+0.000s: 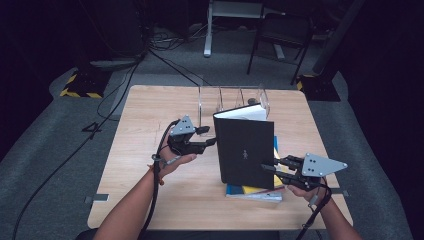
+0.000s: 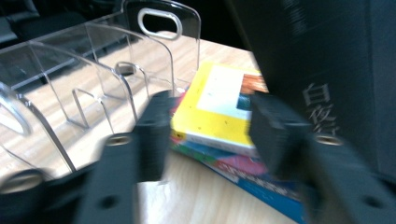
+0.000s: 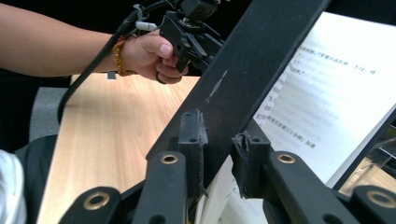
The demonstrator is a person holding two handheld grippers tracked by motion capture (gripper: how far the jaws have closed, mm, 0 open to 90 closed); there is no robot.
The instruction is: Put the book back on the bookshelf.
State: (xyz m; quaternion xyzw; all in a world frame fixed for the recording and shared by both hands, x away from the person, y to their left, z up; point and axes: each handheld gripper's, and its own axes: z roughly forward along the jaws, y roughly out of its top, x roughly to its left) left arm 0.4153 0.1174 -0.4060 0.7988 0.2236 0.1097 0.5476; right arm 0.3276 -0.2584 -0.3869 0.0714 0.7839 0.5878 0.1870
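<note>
Left tool (image 1: 206, 136) hangs released beside the spine of the black book (image 1: 246, 152), jaws apart with nothing between them. That book stands upright on the desk (image 1: 150, 200), against a stack of colourful books (image 1: 255, 192), in front of the clear acrylic book rack (image 1: 220, 100). Right tool (image 1: 270, 167) grasps the front cover's edge. I'd judge the book should tilt back steadily into a slot, with the left tool steadying the spine so the pages don't splay.

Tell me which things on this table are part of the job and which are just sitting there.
In the job:
black book, pinched by the right gripper
left gripper, open beside its spine
clear rack

Lying about:
stacked books
chair
</note>
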